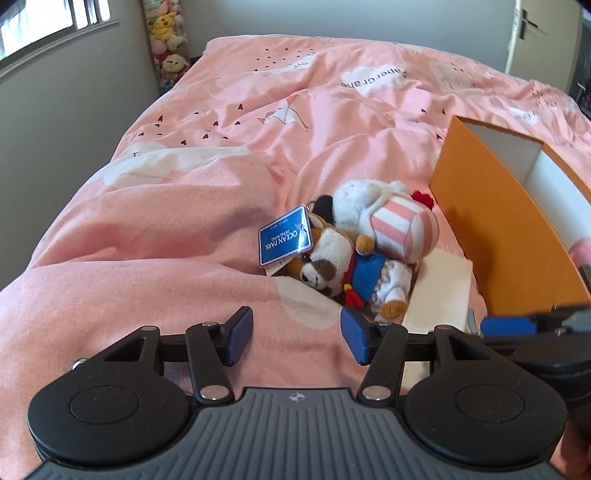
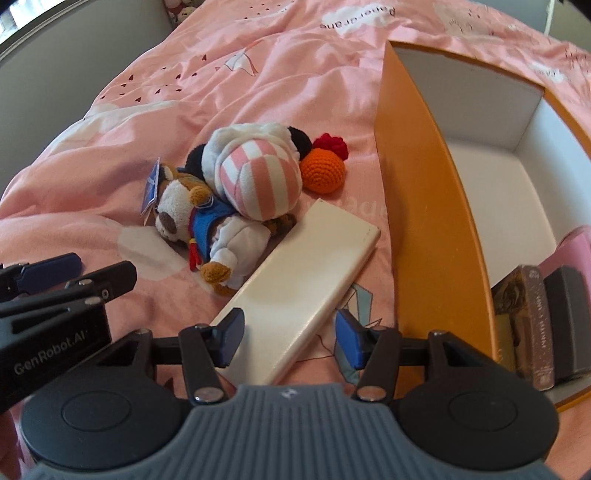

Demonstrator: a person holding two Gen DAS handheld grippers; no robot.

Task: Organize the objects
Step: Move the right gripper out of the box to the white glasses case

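Pink bed [image 2: 110,122]: two plush toys [image 2: 255,173], perhaps more.

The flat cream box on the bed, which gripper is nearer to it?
Right. The right gripper straddles the cream box's near end; the left gripper sits off to its side.

We are in a home bedroom. A bed [image 1: 221,206] fills both views, covered by a pink duvet [image 1: 184,110] printed with paper cranes, small hearts and white clouds. At the bed's far left corner, a column of stuffed toys [image 1: 168,40] stands against a plain grey wall [image 1: 74,122]. A window [image 1: 48,22] sits high on that wall. Beyond the bed's far right corner we see a door with a lever handle [image 1: 526,24].
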